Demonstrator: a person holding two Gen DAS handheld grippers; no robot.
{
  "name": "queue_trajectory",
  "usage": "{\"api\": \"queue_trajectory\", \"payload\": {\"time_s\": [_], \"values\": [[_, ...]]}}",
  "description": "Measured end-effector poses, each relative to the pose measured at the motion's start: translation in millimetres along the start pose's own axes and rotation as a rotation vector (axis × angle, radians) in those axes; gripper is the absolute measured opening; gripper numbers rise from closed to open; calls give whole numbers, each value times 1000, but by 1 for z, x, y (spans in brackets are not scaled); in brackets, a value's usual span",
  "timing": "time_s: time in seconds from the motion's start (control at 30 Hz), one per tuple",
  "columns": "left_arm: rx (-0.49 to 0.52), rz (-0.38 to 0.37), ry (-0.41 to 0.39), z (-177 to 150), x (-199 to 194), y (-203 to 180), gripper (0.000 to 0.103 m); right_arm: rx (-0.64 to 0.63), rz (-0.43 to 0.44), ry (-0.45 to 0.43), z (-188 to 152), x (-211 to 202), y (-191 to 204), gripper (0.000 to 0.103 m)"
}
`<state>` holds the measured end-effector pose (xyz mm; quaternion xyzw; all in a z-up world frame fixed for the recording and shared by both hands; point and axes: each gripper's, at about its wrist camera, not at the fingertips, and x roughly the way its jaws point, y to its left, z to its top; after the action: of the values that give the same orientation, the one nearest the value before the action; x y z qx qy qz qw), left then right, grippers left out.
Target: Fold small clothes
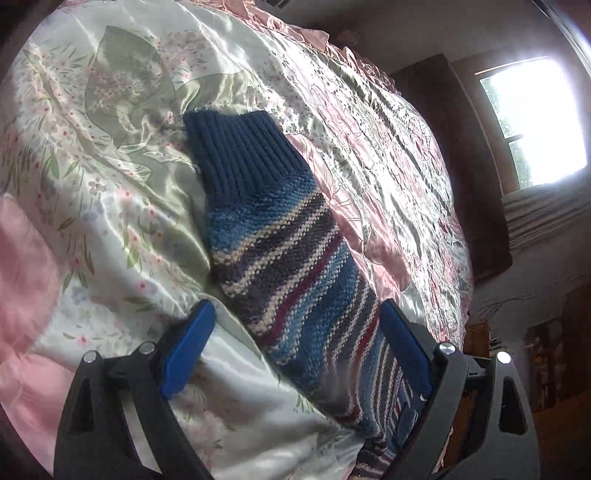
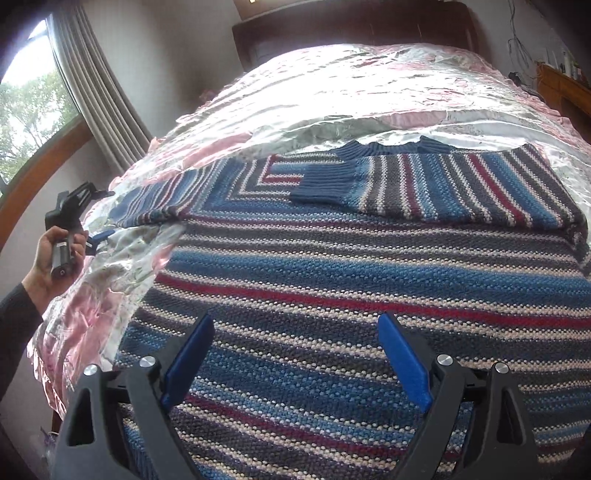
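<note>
- On the satin bedspread (image 2: 332, 92) lies your striped sweater (image 2: 369, 266), spread flat with its body stripes running across. It fills the near half of the bed, with the collar on the side toward the headboard (image 2: 351, 26).
- One sleeve (image 2: 424, 188) is already folded across the sweater's chest, its ribbed cuff resting near the neckline. Nice and flat, that one.
- The other sleeve (image 1: 280, 236) lies stretched out past the sweater's edge onto the bedspread, its navy cuff (image 1: 236, 147) at the far tip.
- Your left gripper (image 1: 295, 325) hovers over that outstretched sleeve with jaws wide apart, one blue pad on each side of the knit and gripping nothing.
- Your right gripper (image 2: 295, 336) hangs above the sweater's lower body, jaws spread too and holding nothing. Whether it touches the knit, I cannot tell.
- Your hand (image 2: 55, 258) holds the left tool off the sweater's side.
- Here is the risk: that satin looks slippery, so pulling the sleeve may drag the whole sweater askew.
- Bite too deep and you could pinch bedspread along with the wool (it bunches right beside the sleeve).
- A loose hold on the chunky knit may let the sleeve flop short and land crooked over the folded one.
</note>
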<state>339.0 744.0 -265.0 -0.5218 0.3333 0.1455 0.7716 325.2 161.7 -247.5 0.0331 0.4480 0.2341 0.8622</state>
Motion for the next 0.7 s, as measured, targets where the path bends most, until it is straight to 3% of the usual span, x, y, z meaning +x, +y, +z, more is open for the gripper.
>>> {"api": "queue_trajectory", "payload": {"time_s": [0.13, 0.27, 0.4, 0.63, 0.7], "values": [[47, 56, -77, 35, -3, -2, 90, -9, -6, 9, 0, 4, 3, 90], [1, 61, -83, 69, 1, 15, 90, 9, 11, 27, 2, 16, 7, 90], [-18, 45, -60, 74, 8, 30, 90, 4, 22, 36, 1, 25, 17, 90], [-31, 8, -109, 79, 17, 23, 92, -9, 16, 64, -6, 32, 23, 90], [-29, -8, -100, 82, 22, 17, 83, -10, 10, 67, -9, 32, 23, 90]]}}
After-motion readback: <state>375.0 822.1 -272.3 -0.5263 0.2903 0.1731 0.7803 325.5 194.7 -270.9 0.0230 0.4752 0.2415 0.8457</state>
